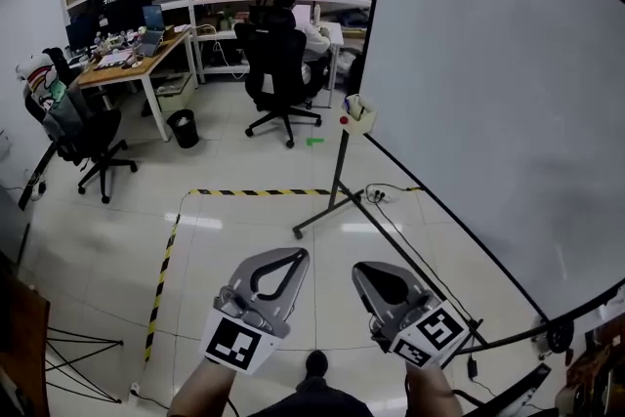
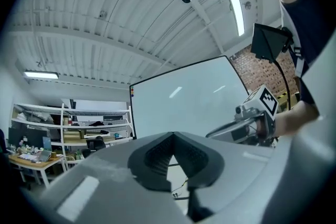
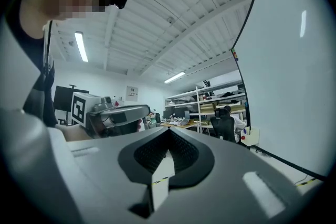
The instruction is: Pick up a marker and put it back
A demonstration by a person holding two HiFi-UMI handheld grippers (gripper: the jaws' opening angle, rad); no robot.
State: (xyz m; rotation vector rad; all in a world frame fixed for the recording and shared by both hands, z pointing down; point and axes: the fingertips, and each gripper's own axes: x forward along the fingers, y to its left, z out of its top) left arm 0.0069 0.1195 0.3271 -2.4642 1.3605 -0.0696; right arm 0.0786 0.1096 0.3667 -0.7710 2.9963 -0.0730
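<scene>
No marker shows clearly. A small cream holder hangs at the left edge of the big whiteboard; what it holds is too small to tell. It also appears in the right gripper view as a cream holder. My left gripper and right gripper are side by side low in the head view, above the floor and well short of the holder. Both have their jaws closed with nothing between them. In their own views the left gripper and right gripper show tips meeting.
The whiteboard stand's legs spread over the floor, with a power strip and cables beside them. Yellow-black tape marks the tiles. A person sits at a desk at the back. An office chair and a bin stand left.
</scene>
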